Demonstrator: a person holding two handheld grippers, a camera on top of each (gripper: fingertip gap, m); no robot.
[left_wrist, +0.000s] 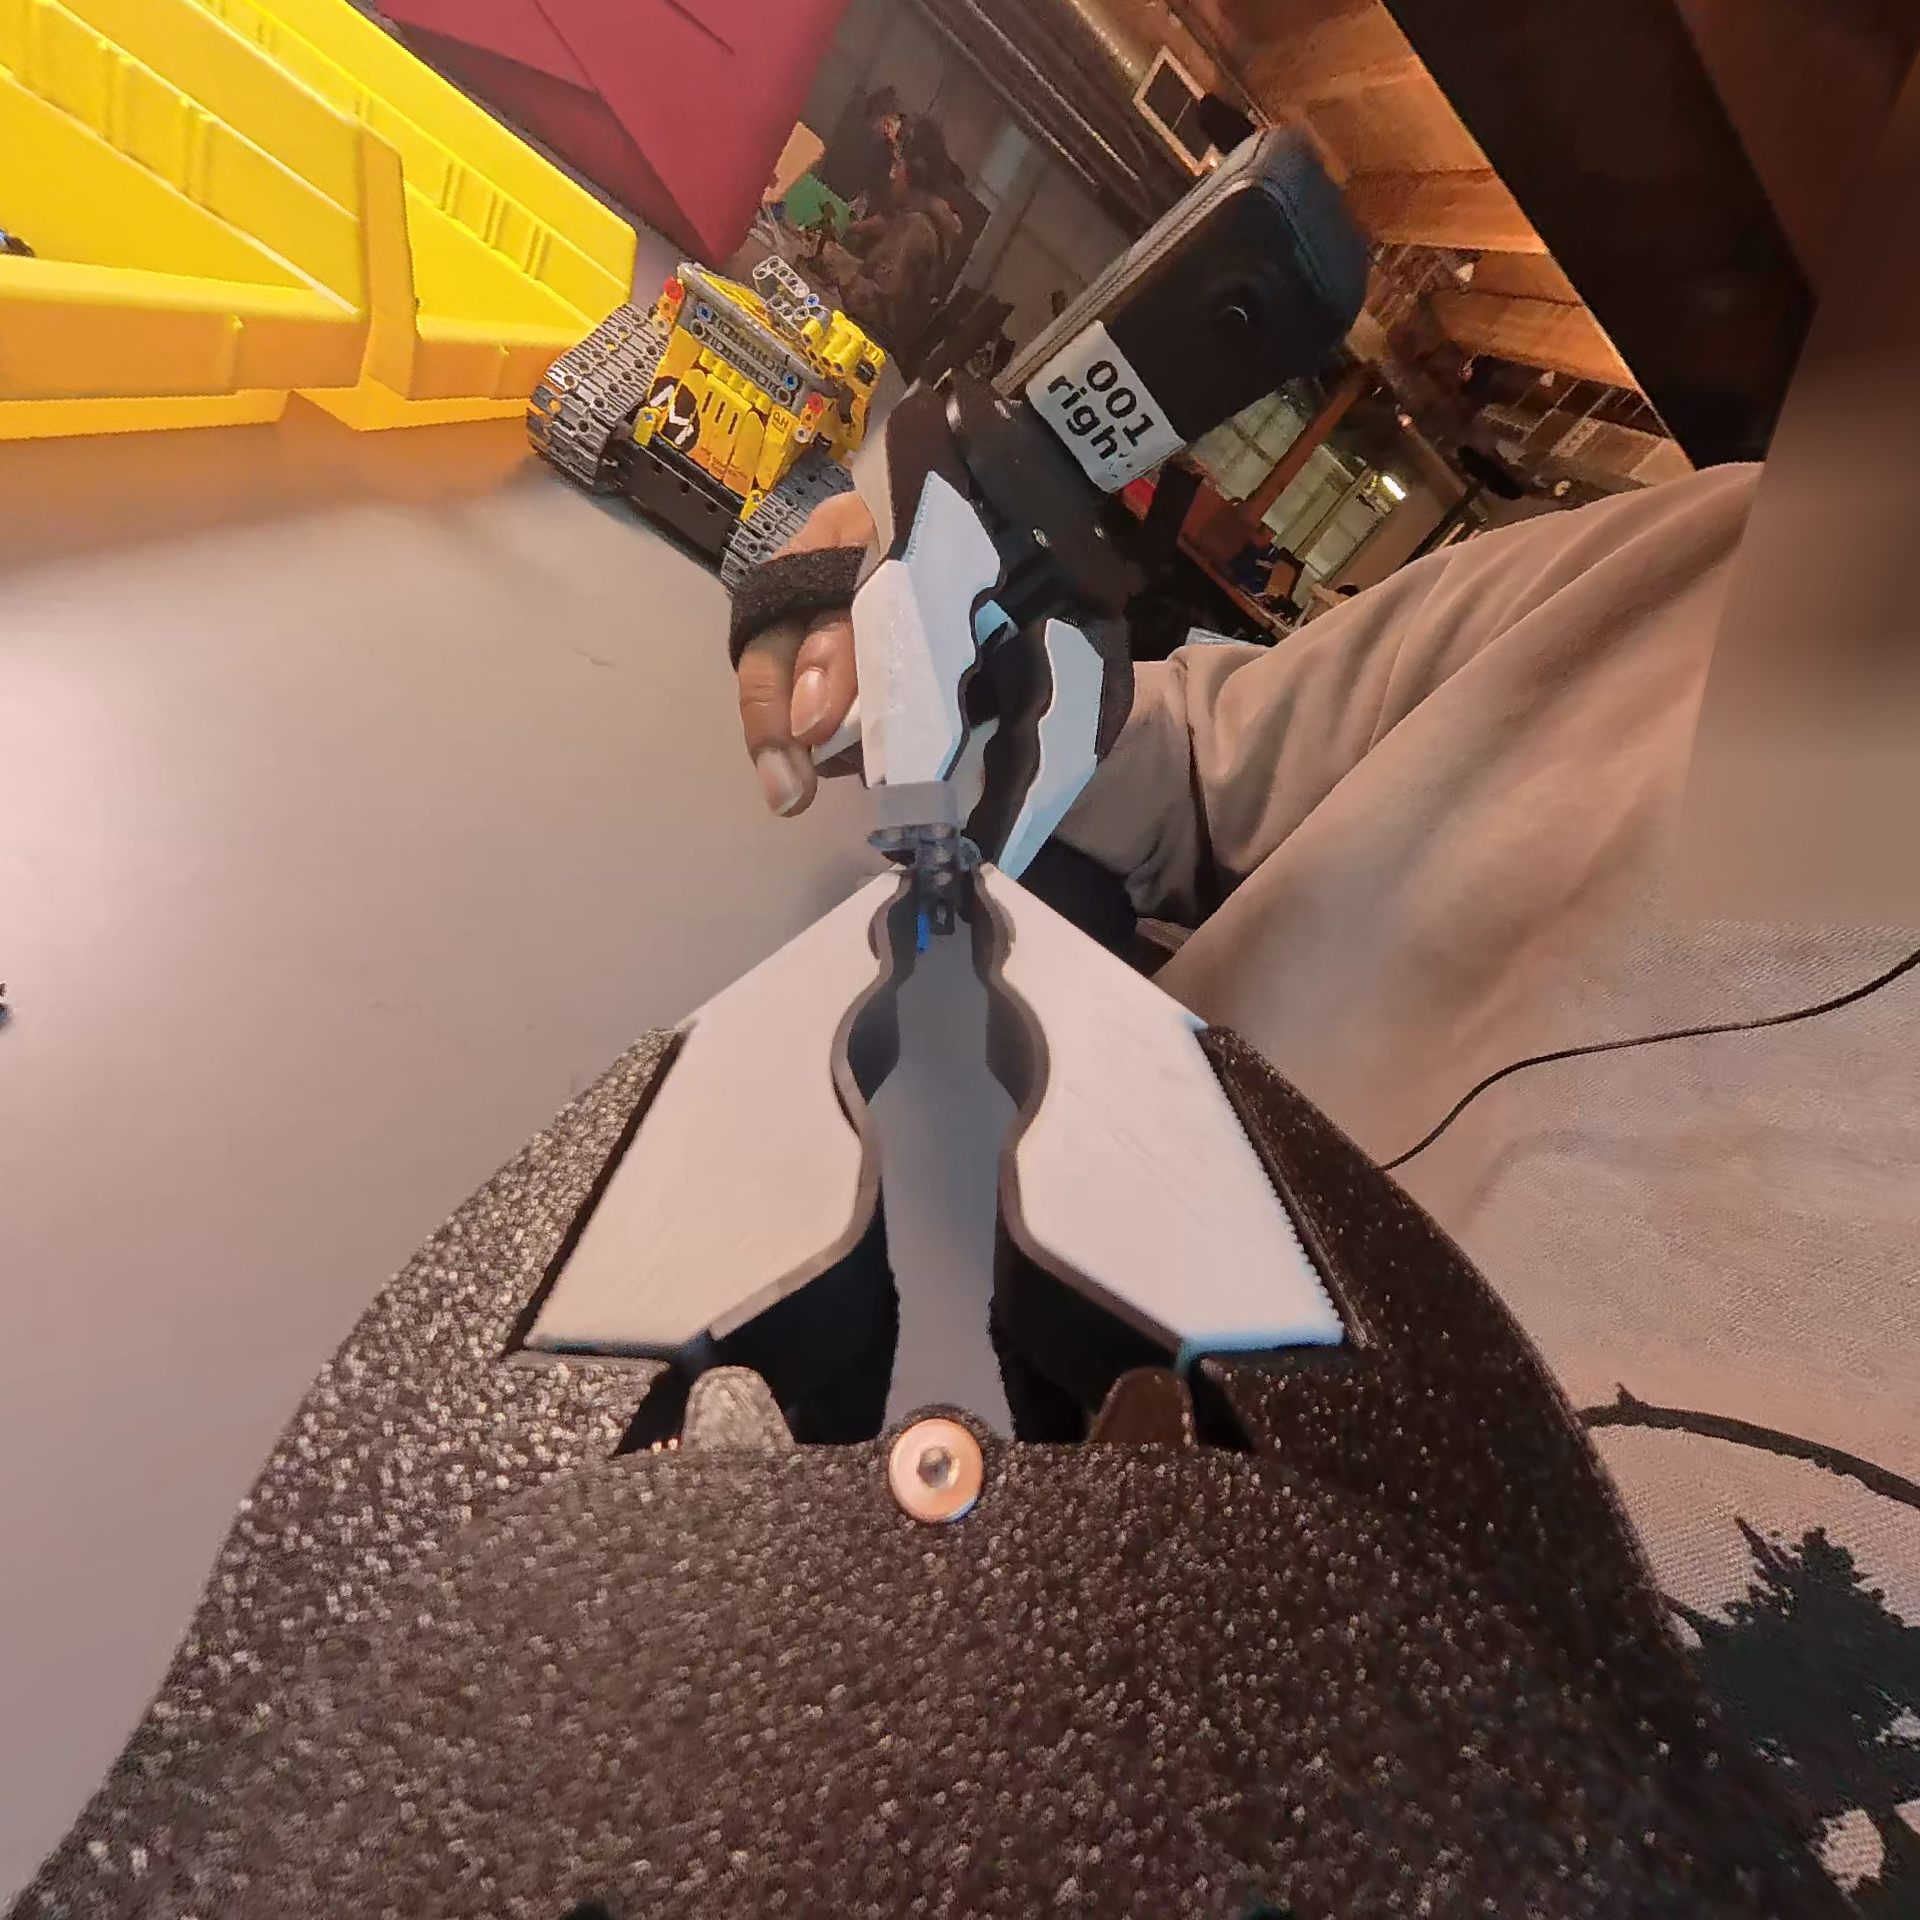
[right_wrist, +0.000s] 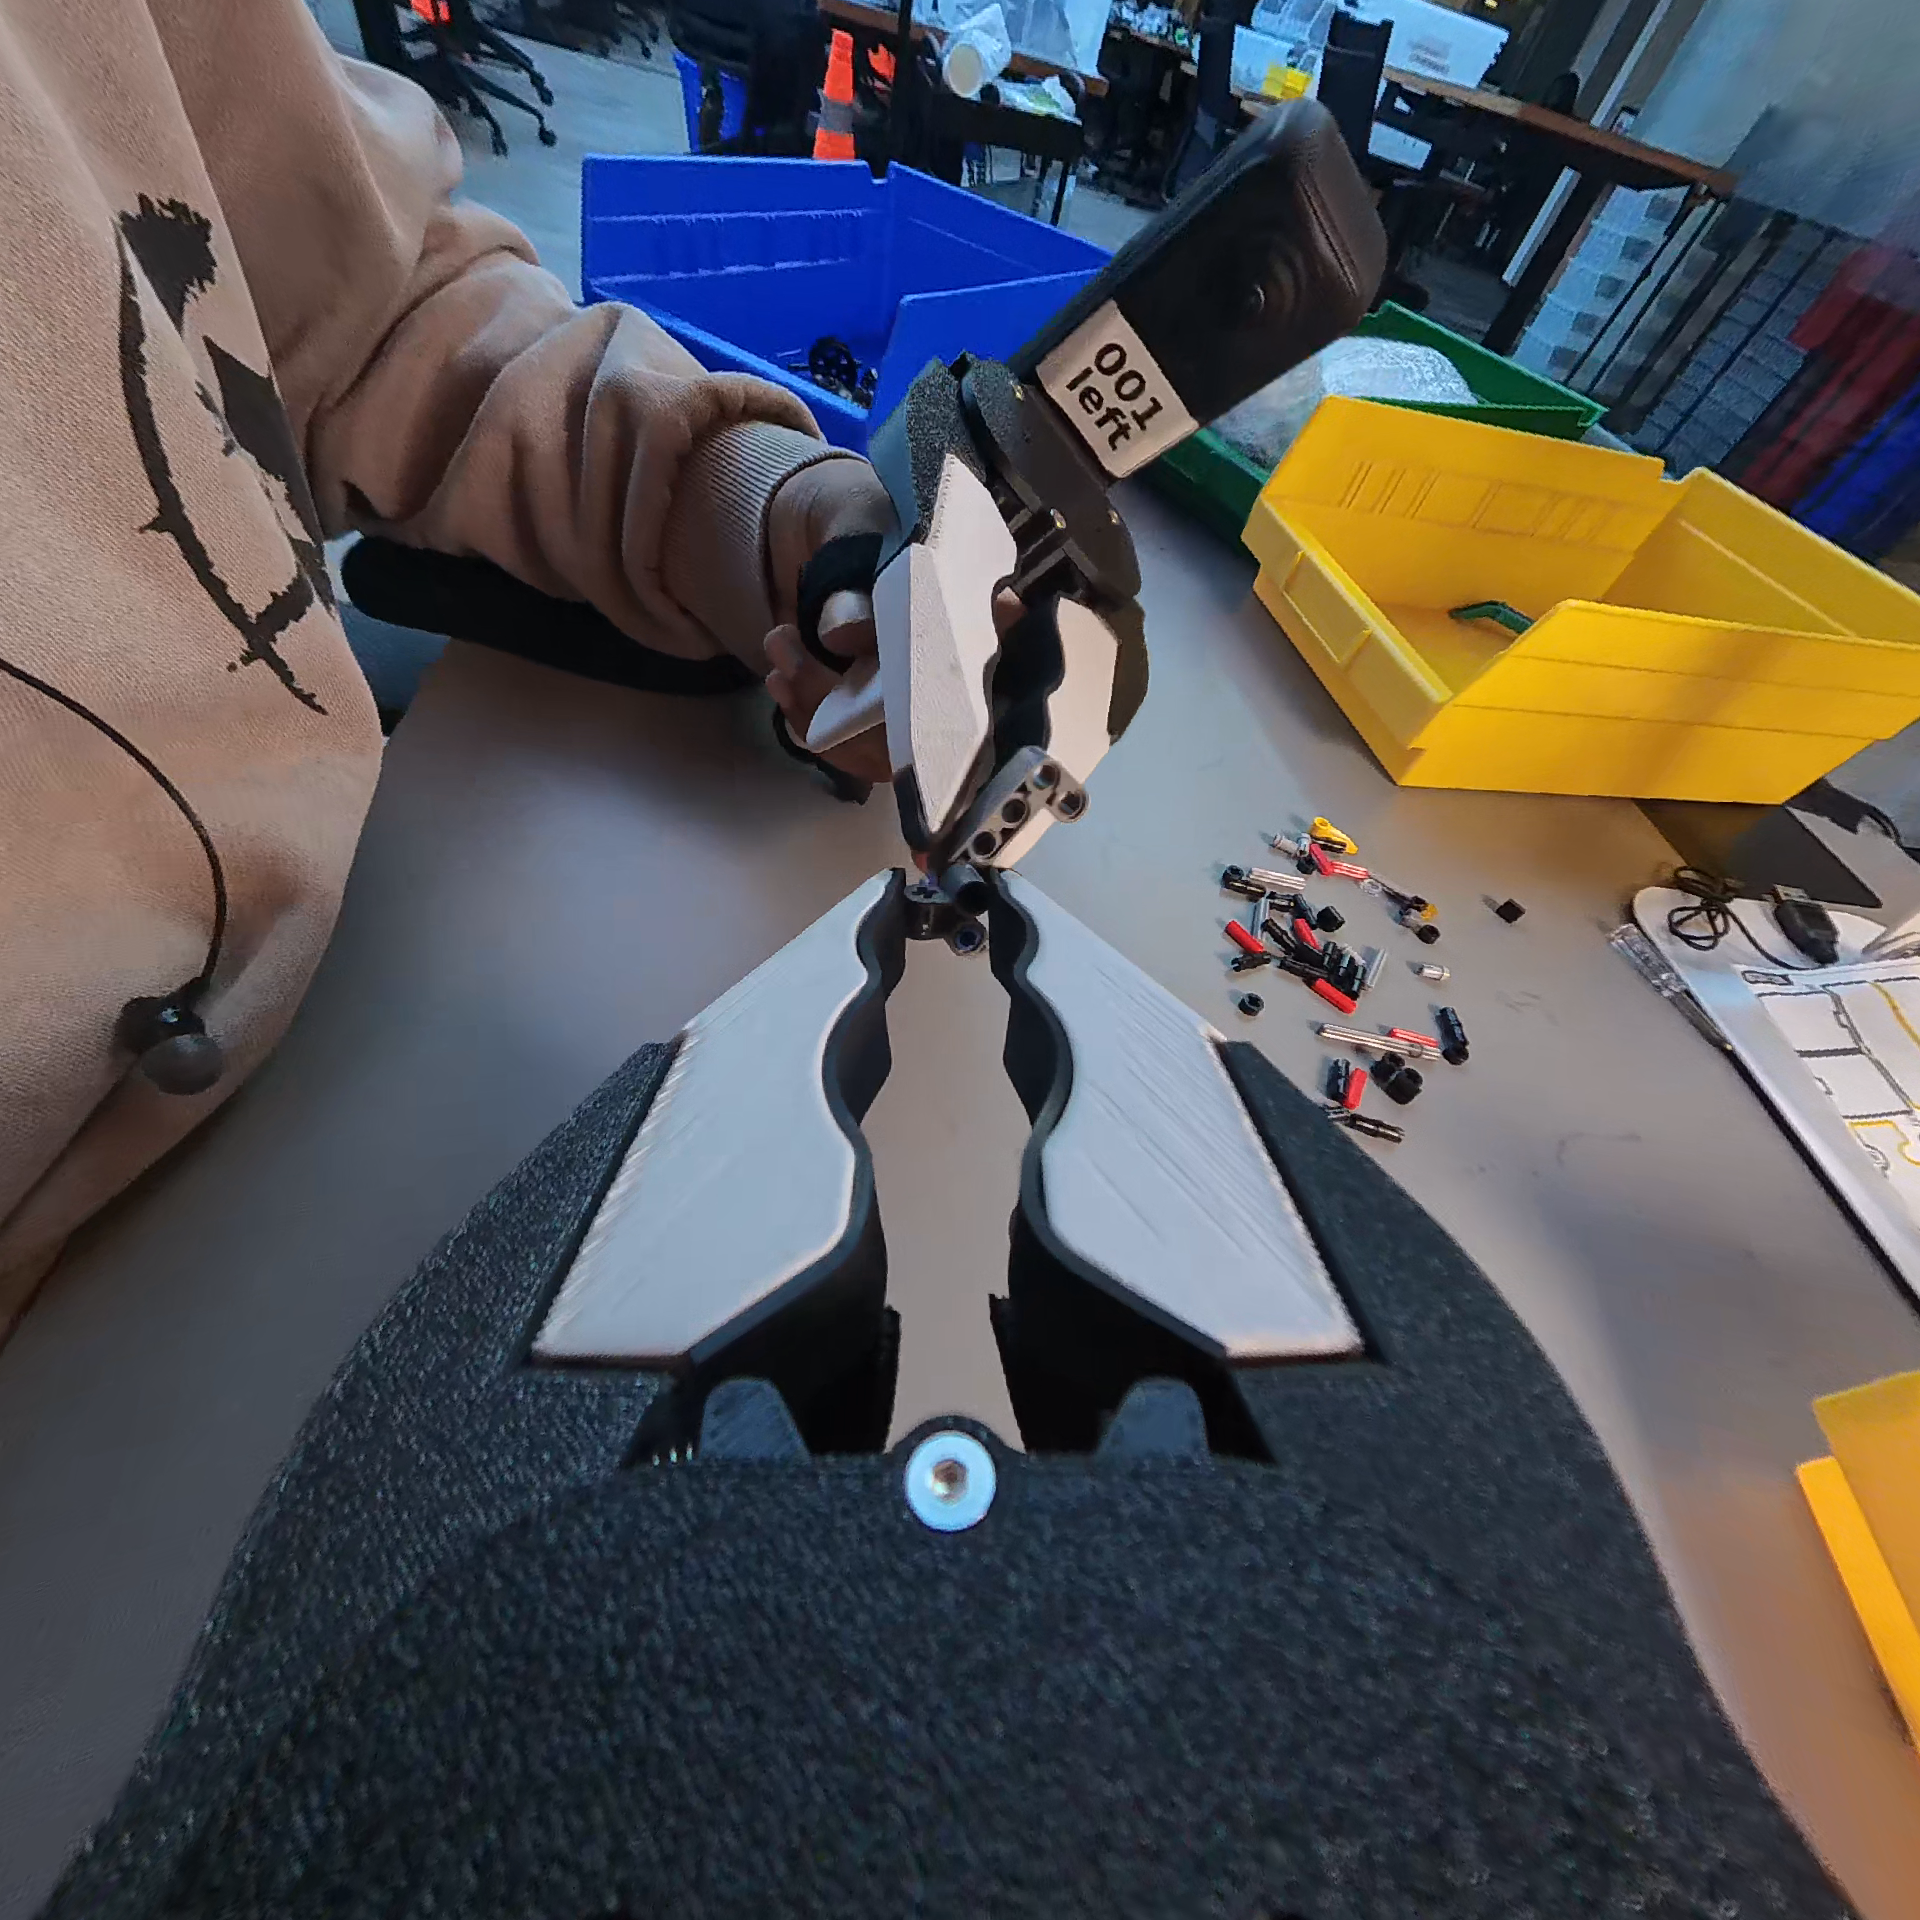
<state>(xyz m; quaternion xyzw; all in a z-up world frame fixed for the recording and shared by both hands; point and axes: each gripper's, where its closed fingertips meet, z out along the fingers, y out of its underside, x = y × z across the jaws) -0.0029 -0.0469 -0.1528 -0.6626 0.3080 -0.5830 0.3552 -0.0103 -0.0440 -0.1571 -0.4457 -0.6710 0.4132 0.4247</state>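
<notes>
Grey table (right_wrist: 1195, 1299), grey beam (right_wrist: 1023, 805) tilted up-right

I see a small dark grey connector piece (right_wrist: 945, 902) pinched at the tips of my right jaws. It has little round holes and a blue pin poking out of it. My left jaws pinch a light grey beam (right_wrist: 1023, 800) with round holes. It tilts up. The two pieces touch, right between both sets of jaws.
</notes>
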